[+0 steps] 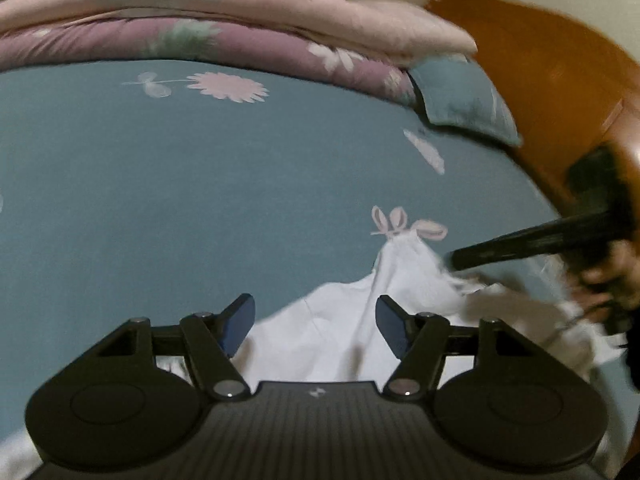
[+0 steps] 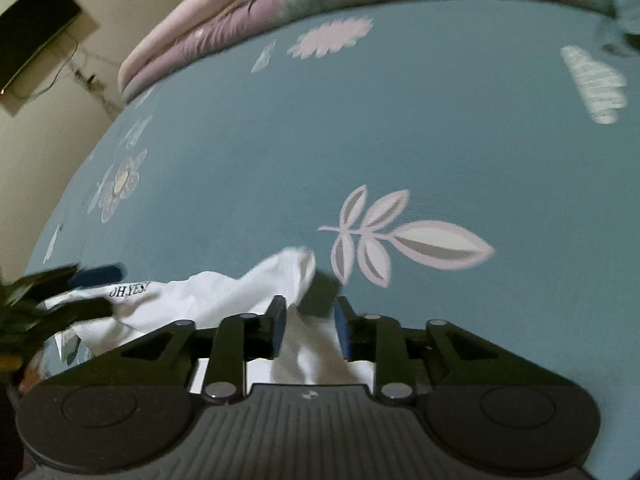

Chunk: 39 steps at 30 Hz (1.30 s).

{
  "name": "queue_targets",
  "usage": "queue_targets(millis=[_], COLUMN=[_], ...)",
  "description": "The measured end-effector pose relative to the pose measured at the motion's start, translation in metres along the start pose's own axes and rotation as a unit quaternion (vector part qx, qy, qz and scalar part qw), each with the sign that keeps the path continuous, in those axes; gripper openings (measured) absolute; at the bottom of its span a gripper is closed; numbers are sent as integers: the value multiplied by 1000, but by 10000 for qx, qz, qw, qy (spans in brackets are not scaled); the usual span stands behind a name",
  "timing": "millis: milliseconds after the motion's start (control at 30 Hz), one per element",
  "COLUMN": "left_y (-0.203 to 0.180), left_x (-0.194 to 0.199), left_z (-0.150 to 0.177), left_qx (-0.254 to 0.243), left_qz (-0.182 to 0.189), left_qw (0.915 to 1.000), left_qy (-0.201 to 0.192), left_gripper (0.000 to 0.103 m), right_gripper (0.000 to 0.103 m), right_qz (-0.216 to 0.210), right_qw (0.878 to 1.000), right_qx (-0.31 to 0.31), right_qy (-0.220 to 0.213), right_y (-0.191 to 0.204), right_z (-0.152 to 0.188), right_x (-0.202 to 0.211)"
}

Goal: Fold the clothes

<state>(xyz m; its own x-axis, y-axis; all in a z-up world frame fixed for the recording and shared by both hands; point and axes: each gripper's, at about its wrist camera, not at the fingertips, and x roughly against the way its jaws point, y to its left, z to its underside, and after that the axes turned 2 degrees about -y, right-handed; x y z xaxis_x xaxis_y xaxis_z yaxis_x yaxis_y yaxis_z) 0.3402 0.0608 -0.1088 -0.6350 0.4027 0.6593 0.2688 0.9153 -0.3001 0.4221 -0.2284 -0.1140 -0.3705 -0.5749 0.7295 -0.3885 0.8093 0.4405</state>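
A white garment [image 1: 344,320] with small black lettering [image 2: 128,290] lies crumpled on the teal flowered bedsheet [image 1: 180,184]. My left gripper [image 1: 316,316] hangs over its near part with the blue pads wide apart and nothing pressed between them. My right gripper [image 2: 310,328] stands open above a raised fold of the white garment [image 2: 224,296]. The cloth runs between its pads, and neither pad pinches it. In the left wrist view the right gripper [image 1: 460,258] shows blurred at the garment's right edge, held by a hand [image 1: 604,280]. In the right wrist view the left gripper [image 2: 96,290] is at the far left.
A folded pink and purple flowered quilt [image 1: 240,28] lies along the far side of the bed, with a teal pillow [image 1: 460,96] at its right end. A wooden headboard [image 1: 540,72] rises on the right. A dark screen [image 2: 36,36] hangs on the wall beyond the bed's left edge.
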Motion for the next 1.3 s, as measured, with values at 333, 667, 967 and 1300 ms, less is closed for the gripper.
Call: queue_targets(millis=[333, 667, 967, 1300], left_y=[20, 37, 50, 24], left_x=[-81, -109, -115, -91], left_z=[-36, -54, -45, -50], left_qx=[-911, -521, -80, -1068], left_qz=[1055, 1974, 2123, 1087], left_qw=[9805, 9503, 9461, 9635], left_qy=[1386, 2352, 2445, 2200], left_gripper=[49, 50, 40, 5], right_gripper=[52, 54, 56, 56], right_qz=[-72, -84, -48, 177], right_qw=[9988, 9980, 9973, 9959], right_qx=[-173, -443, -613, -568], right_qy=[-442, -443, -412, -676], right_y=[13, 6, -1, -1], right_z=[48, 65, 80, 83], right_x=[60, 55, 59, 77])
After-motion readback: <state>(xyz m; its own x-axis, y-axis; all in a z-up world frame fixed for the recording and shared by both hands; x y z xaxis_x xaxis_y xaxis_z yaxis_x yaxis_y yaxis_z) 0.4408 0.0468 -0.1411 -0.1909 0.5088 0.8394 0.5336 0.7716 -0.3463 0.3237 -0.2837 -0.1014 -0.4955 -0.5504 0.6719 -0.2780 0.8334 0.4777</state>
